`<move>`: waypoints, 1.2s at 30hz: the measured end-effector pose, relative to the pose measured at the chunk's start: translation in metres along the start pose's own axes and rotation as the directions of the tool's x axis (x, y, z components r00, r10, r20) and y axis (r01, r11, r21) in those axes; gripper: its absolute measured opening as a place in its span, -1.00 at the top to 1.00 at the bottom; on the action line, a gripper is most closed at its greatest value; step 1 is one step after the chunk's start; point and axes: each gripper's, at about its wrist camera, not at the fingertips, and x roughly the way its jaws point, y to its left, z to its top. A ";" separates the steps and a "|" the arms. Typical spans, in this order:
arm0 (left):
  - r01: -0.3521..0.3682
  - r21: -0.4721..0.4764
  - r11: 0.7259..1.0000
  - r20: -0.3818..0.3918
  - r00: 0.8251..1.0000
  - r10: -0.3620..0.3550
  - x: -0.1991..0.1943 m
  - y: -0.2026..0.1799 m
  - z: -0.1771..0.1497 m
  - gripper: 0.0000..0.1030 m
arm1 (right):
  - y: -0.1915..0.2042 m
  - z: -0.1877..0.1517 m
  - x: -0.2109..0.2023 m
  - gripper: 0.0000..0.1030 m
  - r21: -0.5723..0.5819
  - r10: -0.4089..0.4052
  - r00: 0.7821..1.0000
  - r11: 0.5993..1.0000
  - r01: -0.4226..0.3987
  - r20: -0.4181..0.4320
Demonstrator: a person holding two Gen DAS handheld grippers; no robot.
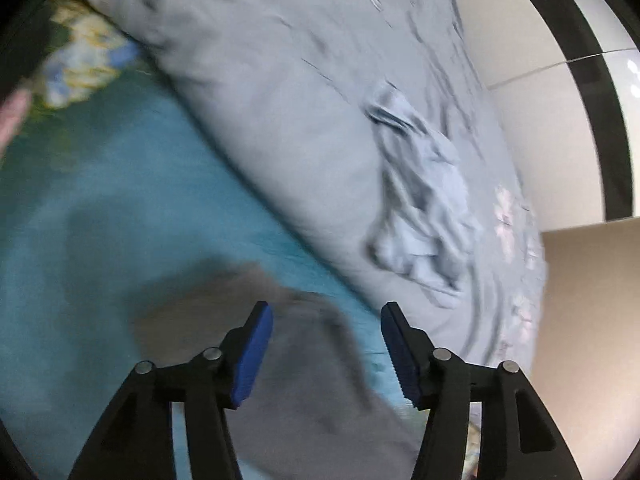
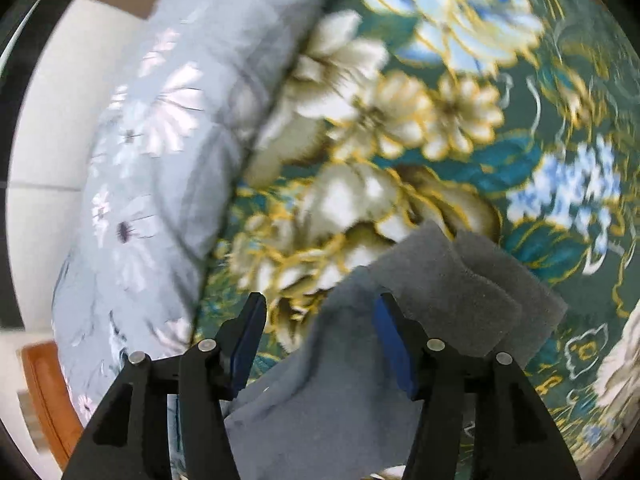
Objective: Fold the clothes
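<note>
L gripper [image 1: 326, 344]: jaws apart, nothing pinched; grey garment [image 1: 304, 392] lies under/between the pads at 6 o'clock, on the teal floral blanket [image 1: 100, 208]. R gripper [image 2: 320, 340]: jaws apart too; same grey cloth [image 2: 460, 288] runs from 6 toward 4 o'clock, looks doubled over, far edge laid on the blanket. Can't tell if the right-hand pad brushes it

Risks (judgement):
- both views smeared, hands prob. moving fast; an open pad could snag the loose cloth and drag the fold apart
- knit looks soft & limp; edges may slide or spring back on the fuzzy blanket, leaving layers misaligned
- re-grip on one layer only would peel the fold

View diffs:
- L wrist only: crumpled pale-blue cloth [image 1: 420, 200] on the grey quilt [image 1: 280, 100] at 2–3 o'clock, maybe next item
- R wrist only: garment's layered far edge, big blanket flowers, wooden bed edge [image 2: 44, 392] at 8 o'clock
</note>
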 end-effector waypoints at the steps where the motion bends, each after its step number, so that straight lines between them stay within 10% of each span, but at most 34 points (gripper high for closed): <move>1: -0.035 -0.003 0.999 -0.001 0.999 0.035 -0.003 0.013 -0.005 -0.25 | 0.000 -0.004 -0.007 -0.16 -0.009 0.012 1.000 1.000 -0.012 0.016; 11: -0.081 -0.188 0.979 -0.082 0.994 0.067 0.035 0.103 -0.053 -0.28 | -0.090 -0.075 -0.034 -0.17 0.203 -0.018 1.000 0.979 0.020 -0.011; 20: -0.040 -0.114 0.993 -0.063 0.997 0.033 0.052 0.097 -0.040 -0.22 | -0.110 -0.086 -0.038 -0.17 0.214 -0.027 0.999 0.976 0.034 -0.035; 28: -0.027 -0.207 0.978 -0.010 1.000 0.025 0.042 0.101 -0.041 0.65 | -0.123 -0.081 -0.030 -0.17 0.243 0.004 1.000 0.970 0.001 -0.023; 36: 0.081 -0.200 0.976 0.132 0.990 -0.055 -0.021 0.063 -0.031 0.69 | -0.122 -0.081 -0.023 -0.17 0.251 0.046 0.999 0.967 -0.041 -0.017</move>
